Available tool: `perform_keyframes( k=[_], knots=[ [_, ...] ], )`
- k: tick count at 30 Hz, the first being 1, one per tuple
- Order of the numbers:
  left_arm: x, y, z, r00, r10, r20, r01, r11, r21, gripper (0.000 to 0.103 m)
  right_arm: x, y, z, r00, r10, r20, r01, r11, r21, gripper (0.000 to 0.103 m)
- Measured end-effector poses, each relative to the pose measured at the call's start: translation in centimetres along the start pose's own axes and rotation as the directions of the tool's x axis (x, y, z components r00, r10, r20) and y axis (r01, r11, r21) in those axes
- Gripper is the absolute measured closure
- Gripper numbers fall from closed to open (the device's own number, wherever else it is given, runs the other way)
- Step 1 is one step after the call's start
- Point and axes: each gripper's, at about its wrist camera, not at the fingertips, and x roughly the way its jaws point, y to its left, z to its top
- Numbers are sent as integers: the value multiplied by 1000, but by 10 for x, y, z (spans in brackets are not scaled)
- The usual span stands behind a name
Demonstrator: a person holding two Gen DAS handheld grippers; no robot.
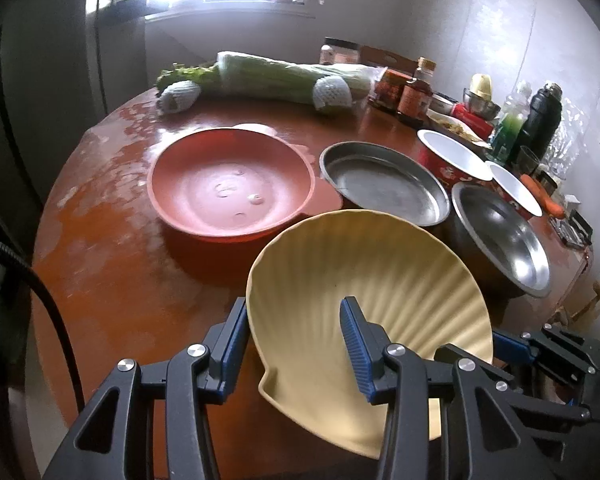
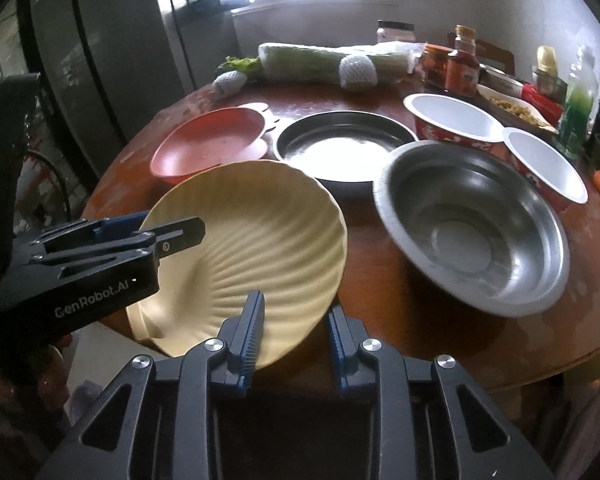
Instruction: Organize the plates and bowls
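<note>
The cream shell-shaped plate is held tilted above the near edge of the tabletop. Its rim is pinched by the left claw at one side and by the right claw at the other. The red bowl and steel bowl are seen beyond.

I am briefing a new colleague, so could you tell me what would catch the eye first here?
A pale yellow shell-shaped plate at the table's near edge, tilted, with both the left tongs and the right tongs straddling its rim. Behind it a red plastic bowl stands left, a flat steel pan middle and a steel bowl right.
</note>
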Motion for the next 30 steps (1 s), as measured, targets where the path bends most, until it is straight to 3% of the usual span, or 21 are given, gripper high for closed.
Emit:
perform_keyframes(
  k=[12,30],
  knots=[
    [-17,38,-14,996,90,-9,-90,994,-65,57,18,33,12,995,92,-46,-95,993,-74,72],
    [-5,58,-7,989,146,-11,-146,983,-112,57,55,48,48,993,111,-35,-115,986,-118,72]
  ],
)
